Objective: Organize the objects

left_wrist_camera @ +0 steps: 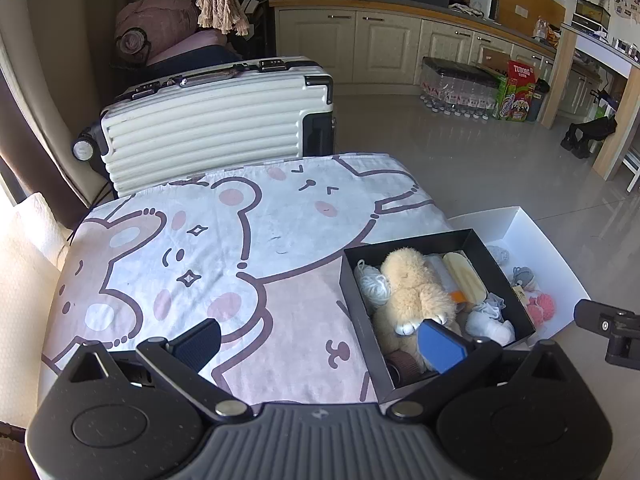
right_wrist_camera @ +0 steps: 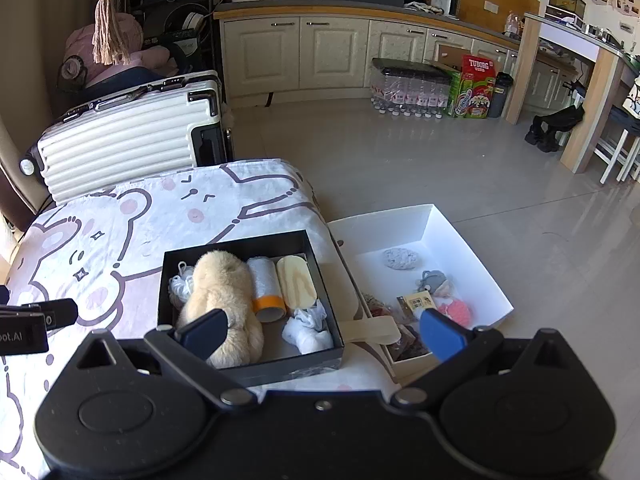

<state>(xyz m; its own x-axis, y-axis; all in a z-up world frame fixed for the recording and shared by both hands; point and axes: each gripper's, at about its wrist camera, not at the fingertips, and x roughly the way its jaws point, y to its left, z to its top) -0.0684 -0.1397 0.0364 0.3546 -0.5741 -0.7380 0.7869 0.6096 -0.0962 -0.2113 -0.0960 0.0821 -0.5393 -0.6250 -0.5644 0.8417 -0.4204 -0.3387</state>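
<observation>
My right claw (right_wrist_camera: 322, 334), spread wide and empty, hangs nearest the black box (right_wrist_camera: 176, 280); the plush (right_wrist_camera: 218, 284) lies near-to-far, left of centre.

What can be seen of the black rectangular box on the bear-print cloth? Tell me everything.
The black rectangular box is open, lidless, apparently rigid cardboard with straight walls. It sits flat at the bear-print cloth's right edge, beside the white cardboard tray. Inside lie a cream plush toy, white yarn, a silver-and-orange thread spool, a cream oblong block and white crumpled fabric.
</observation>
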